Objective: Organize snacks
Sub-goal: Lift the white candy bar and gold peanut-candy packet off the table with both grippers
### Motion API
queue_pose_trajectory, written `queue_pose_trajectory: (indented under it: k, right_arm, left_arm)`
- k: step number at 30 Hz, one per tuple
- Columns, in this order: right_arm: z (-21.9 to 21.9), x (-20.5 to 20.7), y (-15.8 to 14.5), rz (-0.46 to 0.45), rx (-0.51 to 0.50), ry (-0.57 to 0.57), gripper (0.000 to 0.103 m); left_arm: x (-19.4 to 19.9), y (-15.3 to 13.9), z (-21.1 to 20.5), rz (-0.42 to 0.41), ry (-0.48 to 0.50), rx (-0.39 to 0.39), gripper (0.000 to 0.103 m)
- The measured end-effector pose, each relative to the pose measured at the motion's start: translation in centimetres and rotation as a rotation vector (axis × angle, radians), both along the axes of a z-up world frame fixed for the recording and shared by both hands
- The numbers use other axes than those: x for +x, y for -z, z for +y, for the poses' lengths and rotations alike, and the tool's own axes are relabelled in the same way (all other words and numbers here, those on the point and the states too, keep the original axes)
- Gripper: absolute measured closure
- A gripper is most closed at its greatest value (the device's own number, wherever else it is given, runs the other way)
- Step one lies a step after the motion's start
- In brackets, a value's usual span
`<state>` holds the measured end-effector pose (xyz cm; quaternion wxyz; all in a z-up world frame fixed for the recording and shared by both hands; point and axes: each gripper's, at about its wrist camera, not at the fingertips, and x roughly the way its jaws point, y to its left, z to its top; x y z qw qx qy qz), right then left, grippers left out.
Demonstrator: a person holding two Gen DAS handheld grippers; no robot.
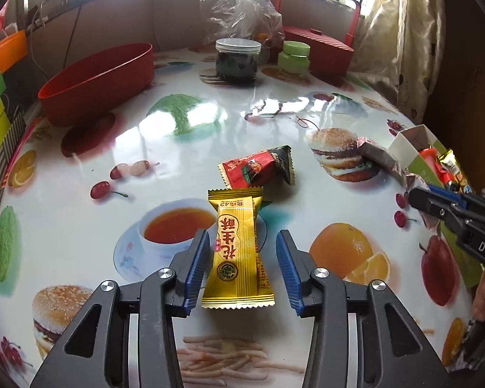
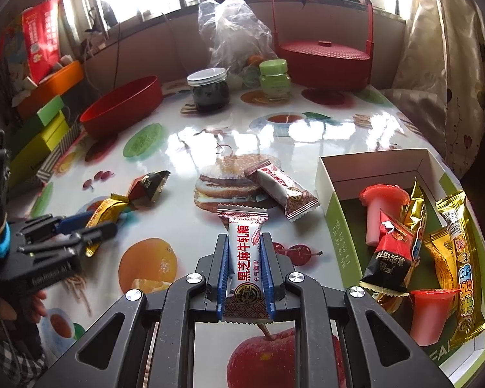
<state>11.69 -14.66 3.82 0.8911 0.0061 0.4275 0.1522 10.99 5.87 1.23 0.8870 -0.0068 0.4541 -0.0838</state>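
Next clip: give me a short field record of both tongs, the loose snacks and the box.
left tongs: open, astride the yellow wrapped peanut candy lying on the fruit-print tablecloth, pads not pressing it
right tongs: shut on the white wrapped sesame nougat bar
loose snacks: red-and-black wrapped candy; white-and-maroon wrapped bar
open green cardboard box: holds jelly cups and several wrapped snacks
red oval plastic bowl: contents not visible

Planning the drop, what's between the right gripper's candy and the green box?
Only bare tablecloth separates the white candy from the green box, seen in the right wrist view.
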Motion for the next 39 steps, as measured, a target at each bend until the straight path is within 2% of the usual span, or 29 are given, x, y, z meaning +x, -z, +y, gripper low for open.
queue_pose_trajectory:
  k: [6,8,14,28,39]
  right_arm:
    - [-0.1,-0.1,0.0,-0.001,0.003,0.001,0.085]
    - [-0.1,-0.2,-0.1,-0.003,0.004,0.001,0.085]
    - [-0.2,-0.3,-0.2,-0.006,0.007,0.004,0.085]
    - [-1.4,-1.3,-1.1,-0.029,0.027,0.025,0.085]
    - [-2.1,-1.8,-1.3,-0.033,0.043,0.036,0.085]
  left_arm:
    - [0.0,0.0,0.0,-0.004,-0.014,0.007,0.060]
    - [0.1,0.0,-0.1,-0.005,-0.018,0.012,0.071]
    - [0.0,-0.1,-0.3,-0.008,-0.008,0.013,0.077]
    - [-0.9,-2.1,-1.4,-0.059,0.007,-0.006,0.078]
    - [-1.9,-0.8,-2.3,-0.019,0.023,0.010,0.078]
